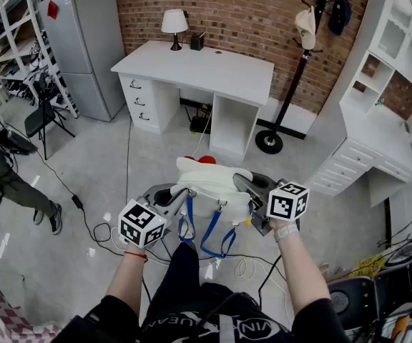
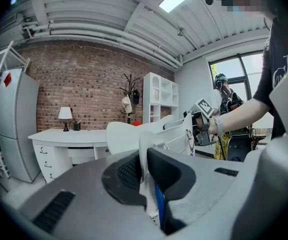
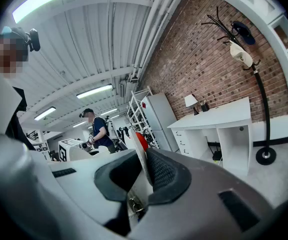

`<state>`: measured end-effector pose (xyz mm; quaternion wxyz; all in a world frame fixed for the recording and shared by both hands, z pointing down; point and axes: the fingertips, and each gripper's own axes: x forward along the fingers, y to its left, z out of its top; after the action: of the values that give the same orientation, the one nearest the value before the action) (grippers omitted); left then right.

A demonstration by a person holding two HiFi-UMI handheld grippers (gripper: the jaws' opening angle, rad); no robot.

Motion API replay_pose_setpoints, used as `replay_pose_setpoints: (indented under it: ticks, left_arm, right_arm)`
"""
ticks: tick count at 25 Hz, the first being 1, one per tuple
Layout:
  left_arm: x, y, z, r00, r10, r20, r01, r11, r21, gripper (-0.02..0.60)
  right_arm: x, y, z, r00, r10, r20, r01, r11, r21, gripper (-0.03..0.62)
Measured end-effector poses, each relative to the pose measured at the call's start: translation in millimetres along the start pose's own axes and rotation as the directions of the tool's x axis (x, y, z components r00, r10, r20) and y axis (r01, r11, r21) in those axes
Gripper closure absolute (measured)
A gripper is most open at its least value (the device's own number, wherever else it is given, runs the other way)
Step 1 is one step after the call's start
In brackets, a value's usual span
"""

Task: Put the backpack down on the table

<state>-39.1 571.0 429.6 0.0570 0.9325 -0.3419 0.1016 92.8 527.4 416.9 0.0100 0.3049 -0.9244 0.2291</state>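
Observation:
A white backpack [image 1: 209, 181] with blue straps [image 1: 213, 233] and a red patch hangs in the air between my two grippers, well short of the white table [image 1: 199, 68] by the brick wall. My left gripper [image 1: 181, 194] is shut on the bag's left edge; white fabric [image 2: 144, 154] sits pinched between its dark pads. My right gripper [image 1: 243, 186] is shut on the bag's right edge, with a thin white flap [image 3: 140, 160] clamped in its jaws. The backpack [image 2: 134, 134] stretches across to the other gripper in the left gripper view.
A lamp [image 1: 174, 26] and a small dark box stand at the table's back left. A coat rack [image 1: 292, 70] stands right of the table, a grey fridge [image 1: 84, 45] to its left. White shelving [image 1: 392, 98] fills the right. Cables [image 1: 99, 227] lie on the floor. A person [image 1: 6, 184] stands at far left.

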Motion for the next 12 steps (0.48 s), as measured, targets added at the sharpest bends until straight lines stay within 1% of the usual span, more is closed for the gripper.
replay_pose_setpoints:
  ticks: [4,6,12]
  left_arm:
    - [18,21,-16,1.0,-0.009,0.003,0.009,1.0,0.008,0.558]
    - [31,36,-19,1.0,-0.018,0.006,0.018,1.0,0.007,0.558]
    - [79,113,5,0.999,-0.045,-0.017,0.045,0.999,-0.011,0.558]
  right_arm:
    - [19,-24,-7,1.0,0.0,0.003,0.0,1.0,-0.008,0.559]
    - [32,-40,-4,1.0,-0.002,0.0,0.002,1.0,-0.017,0.559]
    - [90,-95,43,1.0,-0.015,-0.001,0.015,1.0,-0.012,0.559]
